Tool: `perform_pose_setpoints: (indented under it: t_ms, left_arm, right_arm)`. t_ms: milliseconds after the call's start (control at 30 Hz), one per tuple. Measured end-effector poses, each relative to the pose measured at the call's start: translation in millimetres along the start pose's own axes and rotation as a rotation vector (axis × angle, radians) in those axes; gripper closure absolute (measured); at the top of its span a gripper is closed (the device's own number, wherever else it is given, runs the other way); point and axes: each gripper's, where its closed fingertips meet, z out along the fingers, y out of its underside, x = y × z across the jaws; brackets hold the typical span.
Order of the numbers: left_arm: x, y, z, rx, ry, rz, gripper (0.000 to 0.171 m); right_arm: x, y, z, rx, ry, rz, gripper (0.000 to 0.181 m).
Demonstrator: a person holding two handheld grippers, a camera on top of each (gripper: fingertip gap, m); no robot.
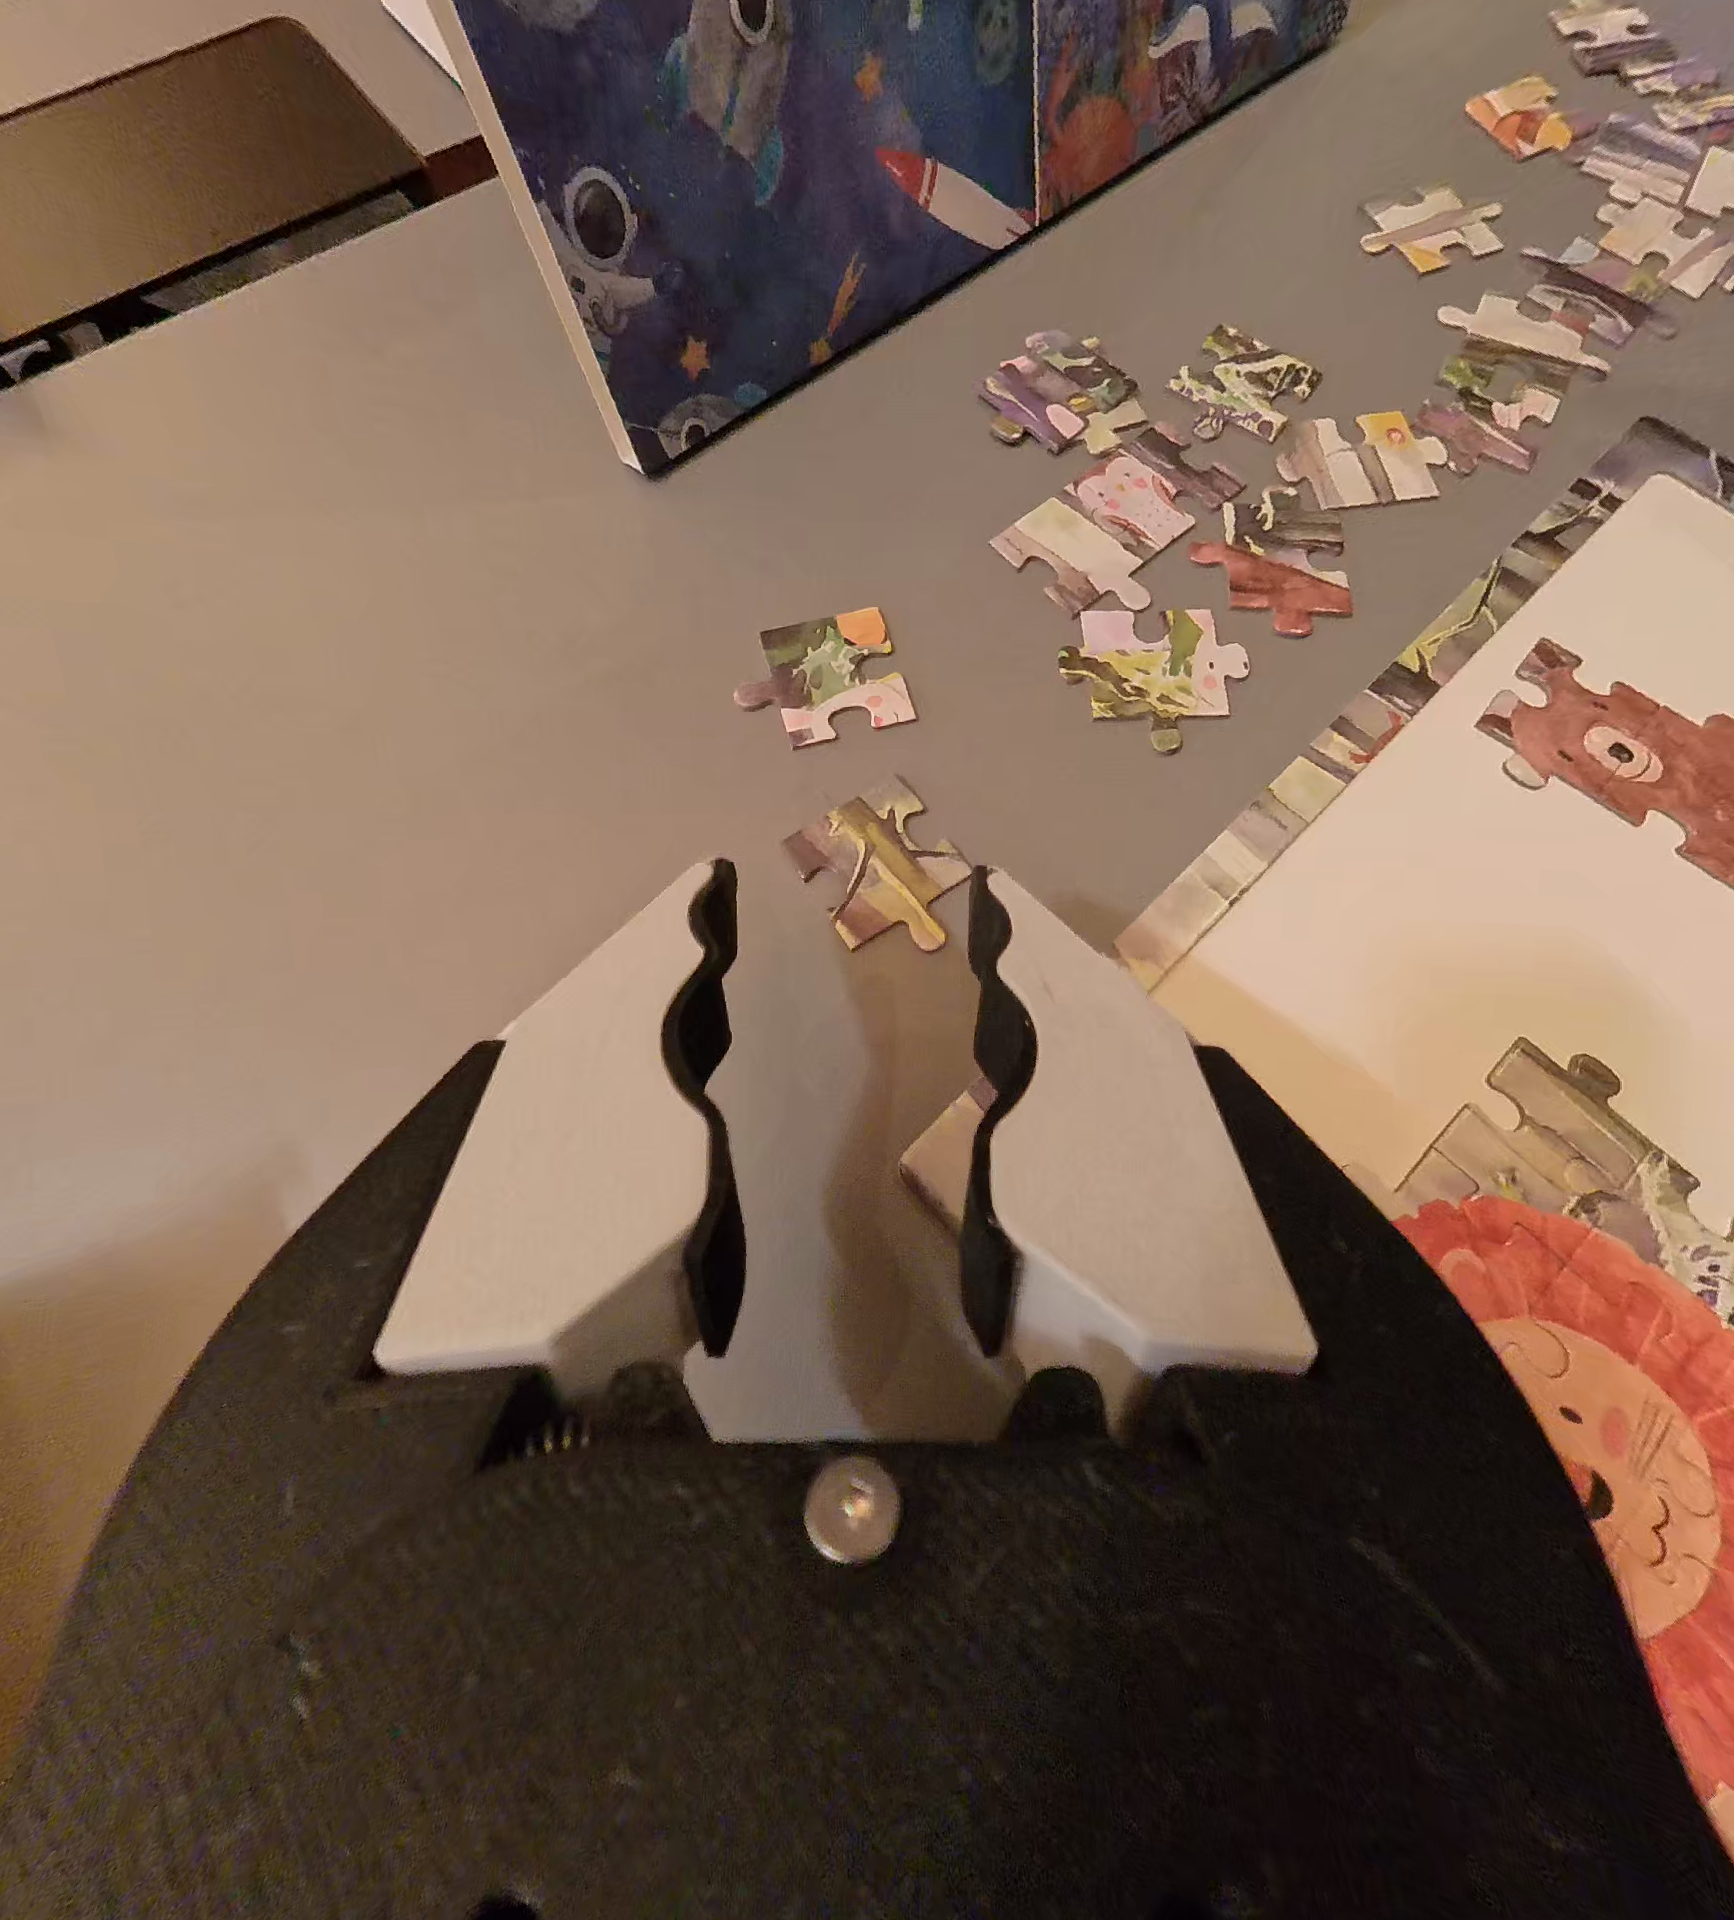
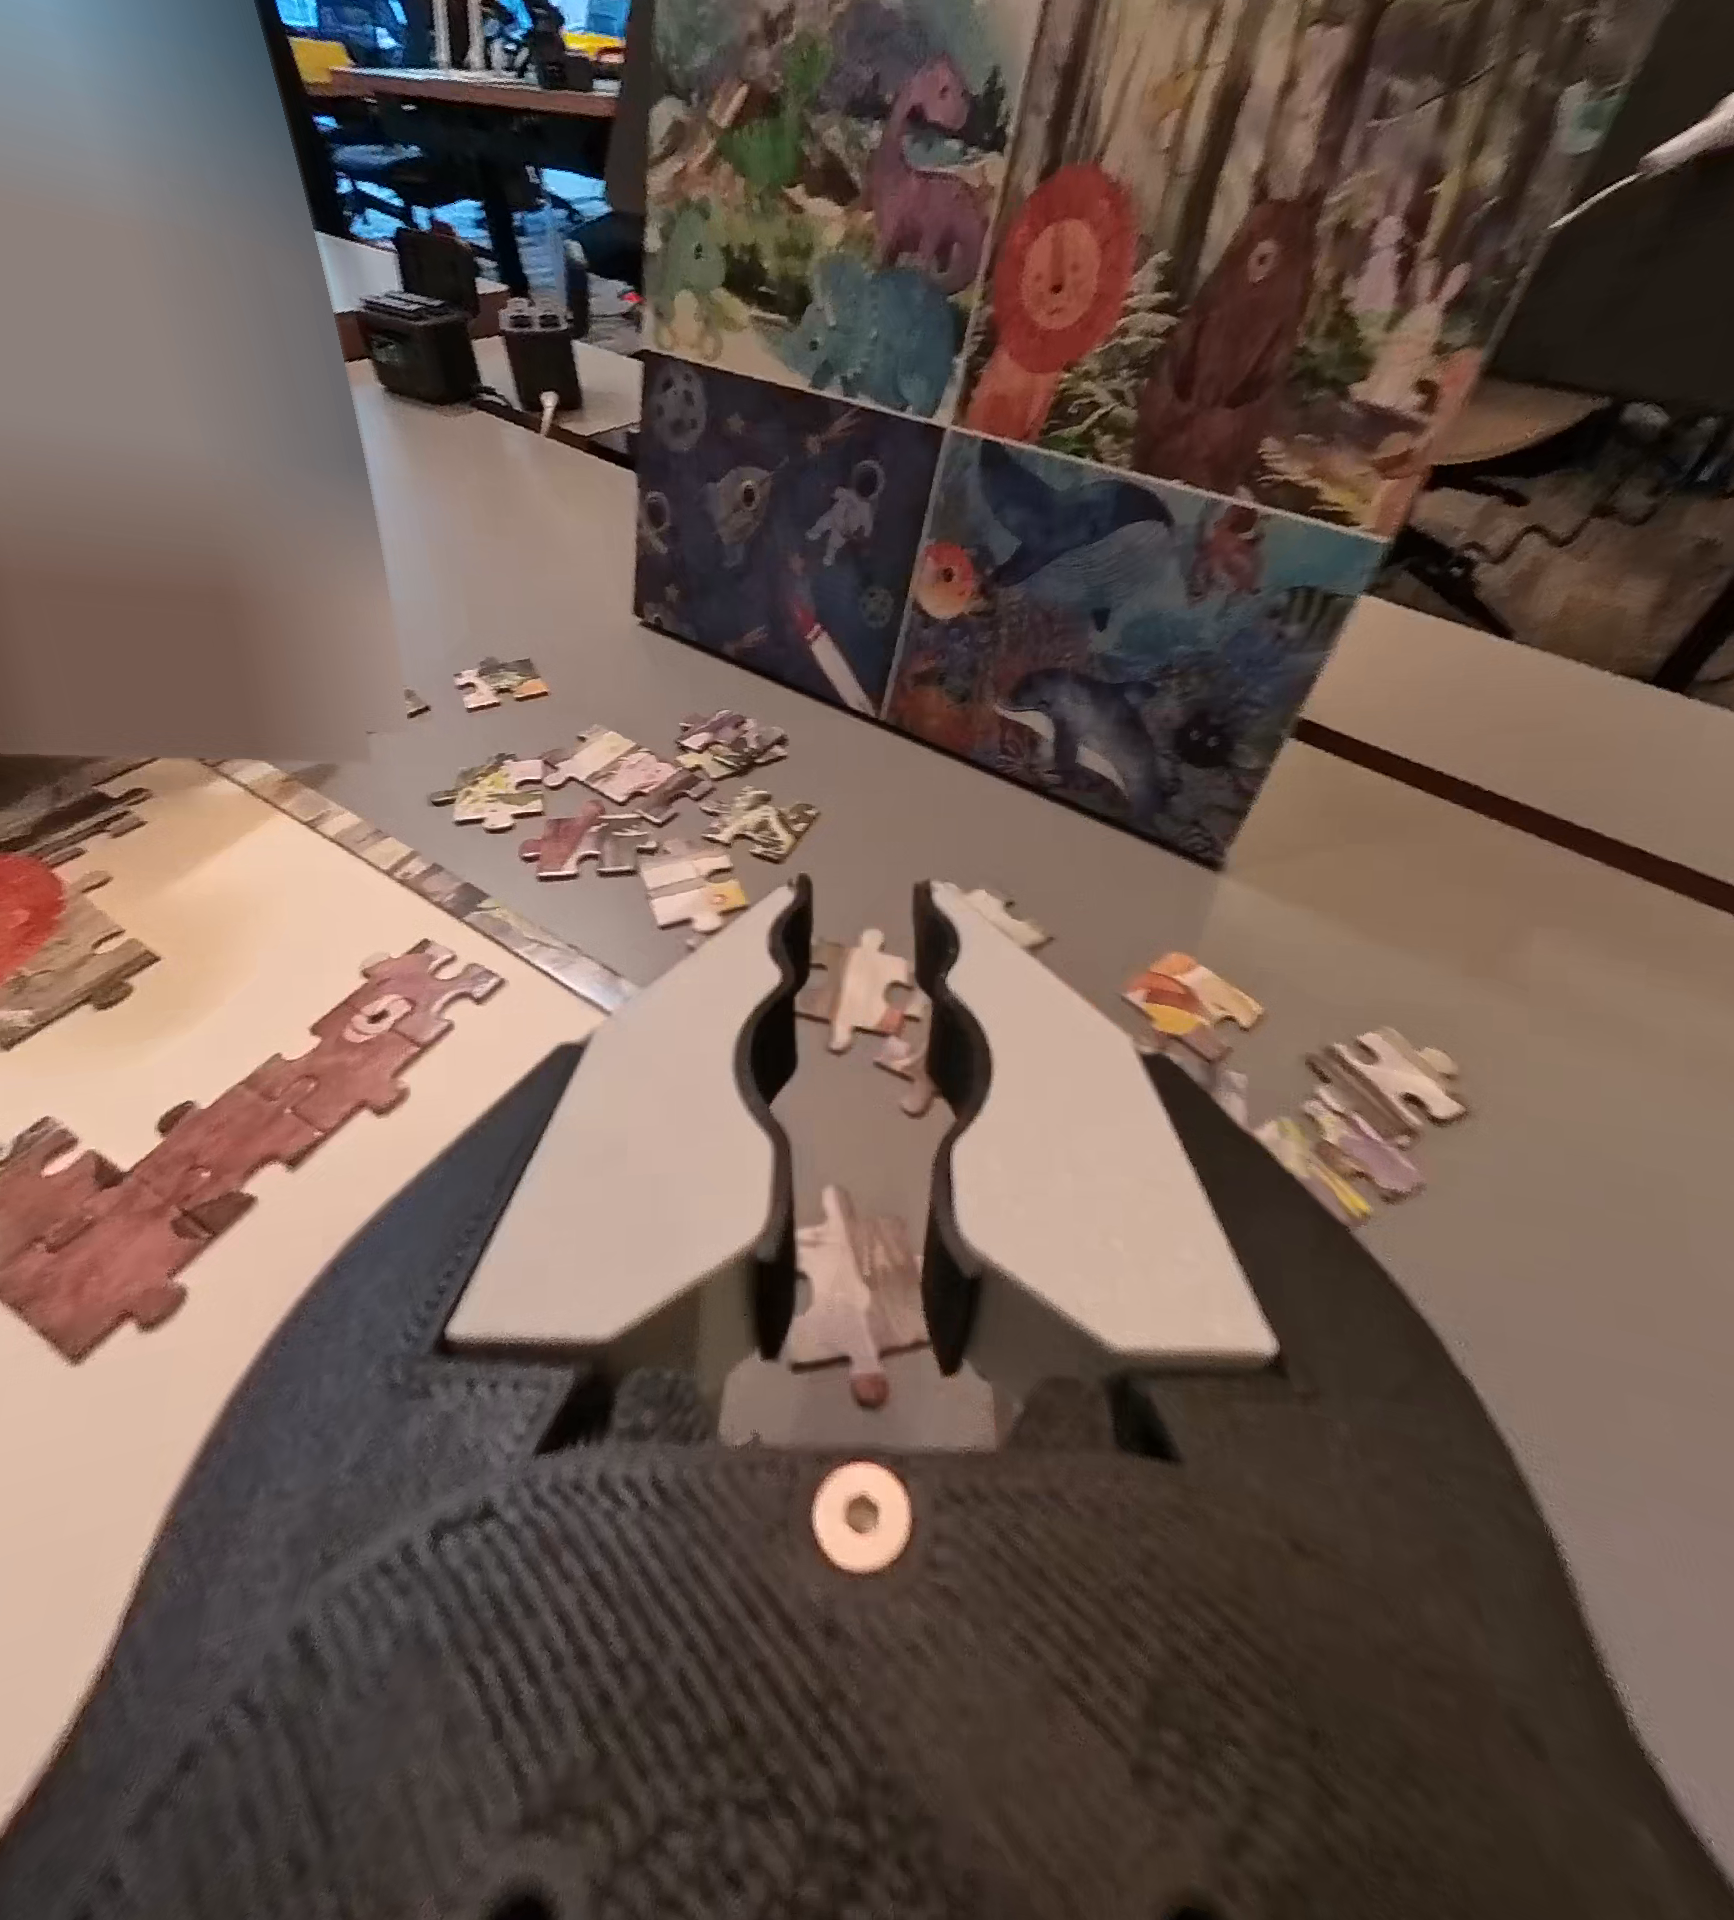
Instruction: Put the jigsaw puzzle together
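In the left wrist view, my left gripper [image 1: 855, 873] is open and empty, low over the grey table [image 1: 323, 727]. A loose purple-and-yellow puzzle piece [image 1: 878, 878] lies just beyond its tips. Several loose pieces [image 1: 1154, 520] lie further ahead. The puzzle board [image 1: 1362, 987] lies to the right, with a joined brown bear section [image 1: 1673, 779] and a lion section [image 1: 1621, 1455] on it. In the right wrist view, my right gripper [image 2: 863, 894] has its jaws narrowly apart. A pale puzzle piece [image 2: 858, 1288] spans the gap deep between them. The board [image 2: 219, 935] lies to its left.
The puzzle box [image 1: 738, 208] stands upright at the back of the table, and it also shows in the right wrist view [image 2: 1050, 468]. More loose pieces [image 2: 1362, 1122] lie right of the right gripper. A chair [image 1: 146, 156] stands beyond the table's far left edge. The tips of one gripper are about 30 cm away from the tips of the other. To the pale puzzle piece [image 2: 858, 1288]: right tips about 10 cm, left tips about 30 cm.
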Motion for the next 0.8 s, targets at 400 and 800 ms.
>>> perform_pose_setpoints:
  t_ms: [400,800]
  left_arm:
    - [-1.4,-3.8,-2.2,0.028,-0.016,0.003,0.122]
    - [-0.1,-4.8,-2.5,0.033,-0.015,0.015,0.122]
  right_arm:
    - [-35.1,6.6,15.1,-0.082,0.003,-0.243,0.160]
    - [-36.2,6.1,15.1,-0.081,0.008,-0.258,0.161]
